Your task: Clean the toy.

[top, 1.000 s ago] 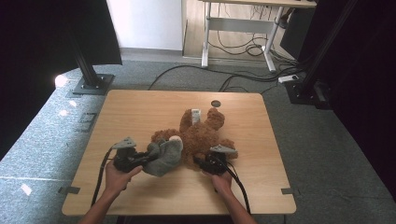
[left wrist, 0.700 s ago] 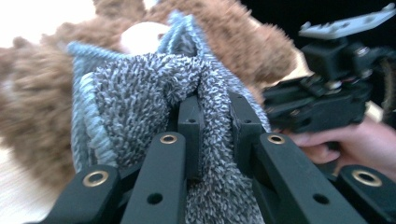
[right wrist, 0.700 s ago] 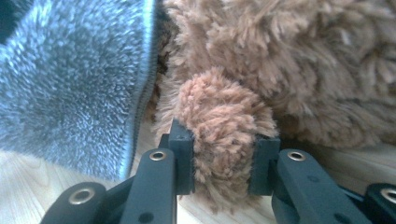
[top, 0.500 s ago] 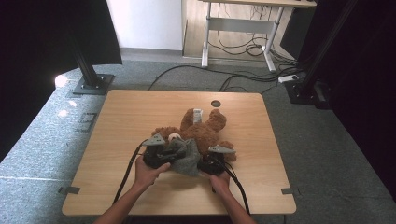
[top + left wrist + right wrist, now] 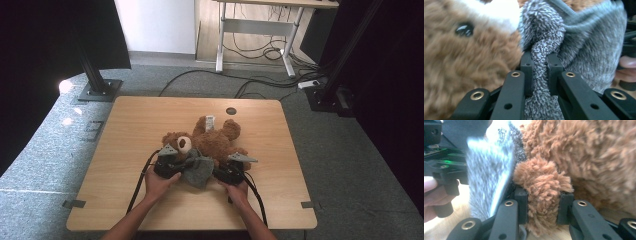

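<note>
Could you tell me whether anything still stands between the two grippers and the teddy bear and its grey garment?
Nothing visible does. The left gripper is already shut on a bunched fold of the grey garment beside the bear's face, and the right gripper is clamped on a brown furry limb of the teddy bear.

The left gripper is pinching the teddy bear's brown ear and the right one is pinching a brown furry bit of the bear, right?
Not quite. In the left gripper view, the left gripper pinches the grey knitted cloth, not an ear. The right gripper does pinch a brown furry bit of the teddy bear.
</note>
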`<state>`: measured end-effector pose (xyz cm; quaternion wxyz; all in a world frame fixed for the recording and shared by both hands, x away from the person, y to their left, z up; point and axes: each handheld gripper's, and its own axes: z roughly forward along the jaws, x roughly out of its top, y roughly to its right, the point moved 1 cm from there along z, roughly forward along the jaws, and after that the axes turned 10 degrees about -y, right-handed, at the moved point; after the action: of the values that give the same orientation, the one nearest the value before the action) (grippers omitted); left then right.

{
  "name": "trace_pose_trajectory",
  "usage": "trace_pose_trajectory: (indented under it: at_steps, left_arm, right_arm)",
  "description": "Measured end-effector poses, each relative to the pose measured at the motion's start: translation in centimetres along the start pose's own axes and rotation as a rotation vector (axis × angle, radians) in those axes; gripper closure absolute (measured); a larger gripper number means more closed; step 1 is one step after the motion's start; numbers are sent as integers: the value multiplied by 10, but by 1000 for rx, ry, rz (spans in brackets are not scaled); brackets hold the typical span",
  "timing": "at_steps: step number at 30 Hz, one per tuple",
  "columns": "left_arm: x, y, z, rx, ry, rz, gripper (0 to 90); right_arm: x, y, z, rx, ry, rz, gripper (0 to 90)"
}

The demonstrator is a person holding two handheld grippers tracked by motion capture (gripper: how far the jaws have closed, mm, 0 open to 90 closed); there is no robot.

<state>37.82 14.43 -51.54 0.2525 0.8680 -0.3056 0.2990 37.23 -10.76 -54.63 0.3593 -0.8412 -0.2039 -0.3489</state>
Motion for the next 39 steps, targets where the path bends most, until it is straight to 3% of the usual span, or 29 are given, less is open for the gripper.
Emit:
trace_pose_trajectory:
  at_steps: [3, 5, 11, 15, 22, 28, 34, 39]
  left_arm:
    - [-5, -5, -8, 37, 4, 19, 791]
    - [-11, -12, -13, 41, 4, 13, 791]
    - [-28, -35, -31, 102, 13, -39, 790]
    - [-34, -47, -38, 119, 25, -78, 791]
    - [-35, -48, -40, 92, 32, -99, 789]
    - [-37, -46, -45, 52, 52, -124, 788]
    - [-24, -31, -54, -8, 101, -93, 788]
    - [-9, -19, -52, -24, 120, -58, 788]
  right_arm:
    - [1, -2, 0, -3, 6, -7, 700]
    - [1, -2, 0, -6, 14, -7, 700]
    - [1, -2, 0, 6, 18, -5, 700]
    - [0, -3, 1, 7, 17, -13, 696]
    - [1, -4, -7, -32, 18, -61, 650]
    - [1, -2, -10, -23, 15, -53, 645]
    - [0, -6, -7, -21, 5, -61, 606]
    - [-3, -9, -14, -22, -32, -99, 481]
